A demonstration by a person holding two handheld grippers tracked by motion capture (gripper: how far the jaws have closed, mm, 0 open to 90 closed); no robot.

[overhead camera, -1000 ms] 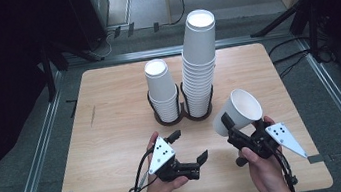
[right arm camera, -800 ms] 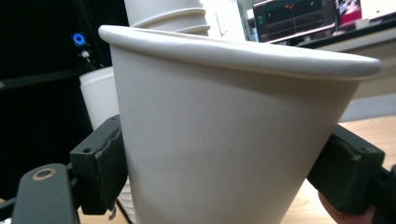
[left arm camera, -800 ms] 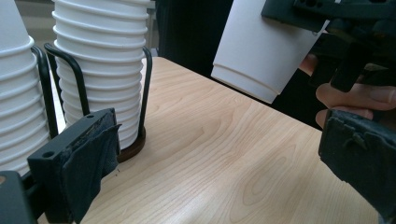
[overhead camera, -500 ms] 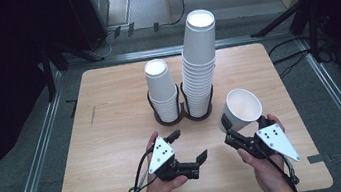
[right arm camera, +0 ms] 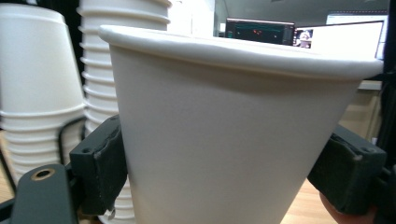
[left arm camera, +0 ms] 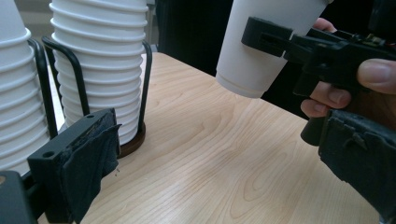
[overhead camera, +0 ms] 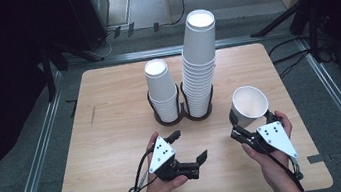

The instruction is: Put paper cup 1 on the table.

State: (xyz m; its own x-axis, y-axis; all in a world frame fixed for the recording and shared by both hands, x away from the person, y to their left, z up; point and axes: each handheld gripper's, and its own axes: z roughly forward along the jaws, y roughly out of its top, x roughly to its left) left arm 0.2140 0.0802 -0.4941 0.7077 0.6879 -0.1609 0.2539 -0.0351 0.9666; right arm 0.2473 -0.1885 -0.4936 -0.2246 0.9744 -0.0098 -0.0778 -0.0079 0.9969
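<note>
A: Right hand-held gripper (overhead camera: 237,126) pinches the paper cup (overhead camera: 249,106), mouth up, above the surface (overhead camera: 113,134); left hand-held gripper (overhead camera: 188,146) is spread, holding nothing.
B: Lower it level, then release gently.

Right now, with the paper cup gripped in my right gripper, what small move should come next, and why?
Probably lower the cup straight down onto the table. The right gripper clamps it mouth-up, its base hanging above bare wood, clear of both stacks. The left gripper rests open, not helping.
</note>
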